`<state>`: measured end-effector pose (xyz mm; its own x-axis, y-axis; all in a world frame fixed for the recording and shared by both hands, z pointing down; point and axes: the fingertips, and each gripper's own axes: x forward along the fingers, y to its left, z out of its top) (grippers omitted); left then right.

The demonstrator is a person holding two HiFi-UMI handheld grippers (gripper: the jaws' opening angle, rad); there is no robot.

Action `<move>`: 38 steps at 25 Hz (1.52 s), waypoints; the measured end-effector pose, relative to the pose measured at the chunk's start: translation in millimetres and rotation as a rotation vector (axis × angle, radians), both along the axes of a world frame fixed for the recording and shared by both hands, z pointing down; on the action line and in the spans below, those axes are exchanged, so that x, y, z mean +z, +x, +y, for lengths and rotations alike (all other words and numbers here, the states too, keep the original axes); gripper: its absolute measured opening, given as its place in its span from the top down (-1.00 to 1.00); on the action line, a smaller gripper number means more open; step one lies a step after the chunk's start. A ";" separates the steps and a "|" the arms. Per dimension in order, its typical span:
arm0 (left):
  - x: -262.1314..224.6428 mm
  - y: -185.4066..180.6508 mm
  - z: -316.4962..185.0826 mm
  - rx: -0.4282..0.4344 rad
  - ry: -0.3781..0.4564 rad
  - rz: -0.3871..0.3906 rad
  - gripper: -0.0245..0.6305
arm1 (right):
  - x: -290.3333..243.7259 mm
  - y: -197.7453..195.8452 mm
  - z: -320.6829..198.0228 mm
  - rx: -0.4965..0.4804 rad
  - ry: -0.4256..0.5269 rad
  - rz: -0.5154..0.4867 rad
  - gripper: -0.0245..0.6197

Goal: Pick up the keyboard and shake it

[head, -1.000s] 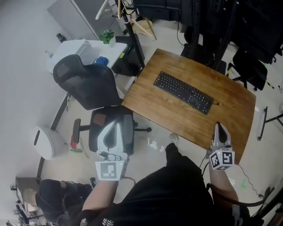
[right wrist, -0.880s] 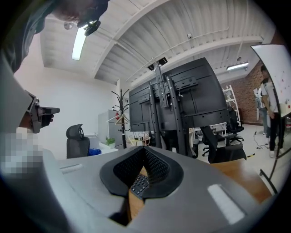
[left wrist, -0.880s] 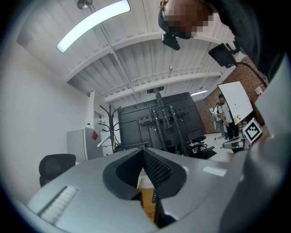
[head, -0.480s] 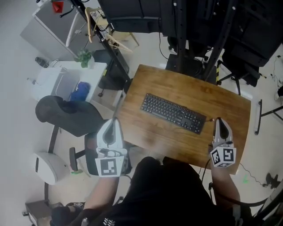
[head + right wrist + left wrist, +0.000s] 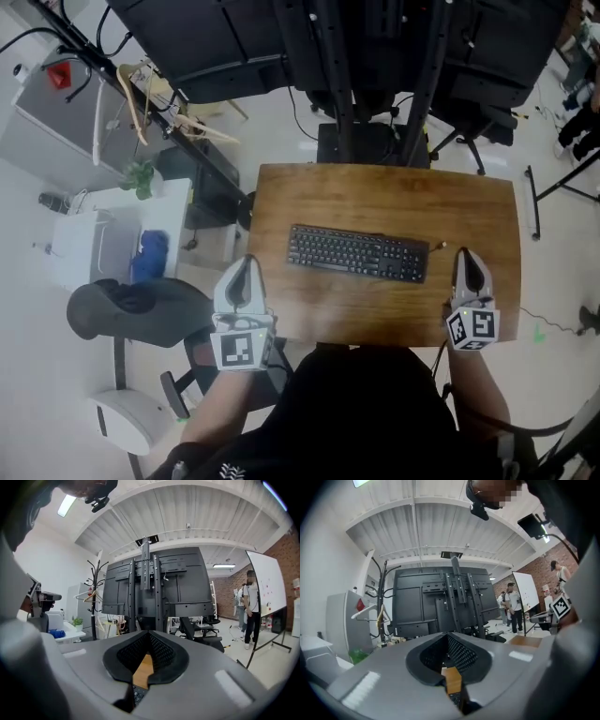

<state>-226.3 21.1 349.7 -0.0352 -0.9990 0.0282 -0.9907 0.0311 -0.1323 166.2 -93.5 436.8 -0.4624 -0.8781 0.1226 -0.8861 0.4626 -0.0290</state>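
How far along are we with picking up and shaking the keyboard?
Done: nothing yet. The keyboard lies flat on the wooden table, untouched. In hand: the approach. The left gripper is by the table's left edge and the right gripper is to the keyboard's right, both shut and empty. Left to do: open the jaws, grip the keyboard, lift it and shake it.

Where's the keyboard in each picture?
Head view: the keyboard lies in the middle of the wooden table.
Left gripper view: a sliver of its keys, bottom middle.
Right gripper view: a sliver of its keys, bottom middle.
Shared landmark: the big black screen stand.
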 end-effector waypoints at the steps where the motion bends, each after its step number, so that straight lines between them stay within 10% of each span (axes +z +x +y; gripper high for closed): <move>1: 2.9 -1.6 -7.8 0.025 -0.004 -0.001 0.93 | -1.4 0.0 1.0 0.018 0.006 0.007 0.92; 11: 61.0 -7.7 -63.4 0.204 -0.111 0.006 0.93 | 12.5 10.9 6.9 0.108 -0.062 0.080 0.92; 38: 214.6 -26.5 -85.7 0.206 -0.468 0.057 0.80 | 174.6 -8.7 -10.0 -0.045 -0.455 0.169 0.70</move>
<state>-252.8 -64.5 564.4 0.1754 -0.8649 0.4704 -0.9762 -0.2146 -0.0306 157.5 -103.5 611.3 -0.4391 -0.6975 0.5662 -0.8753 0.4743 -0.0945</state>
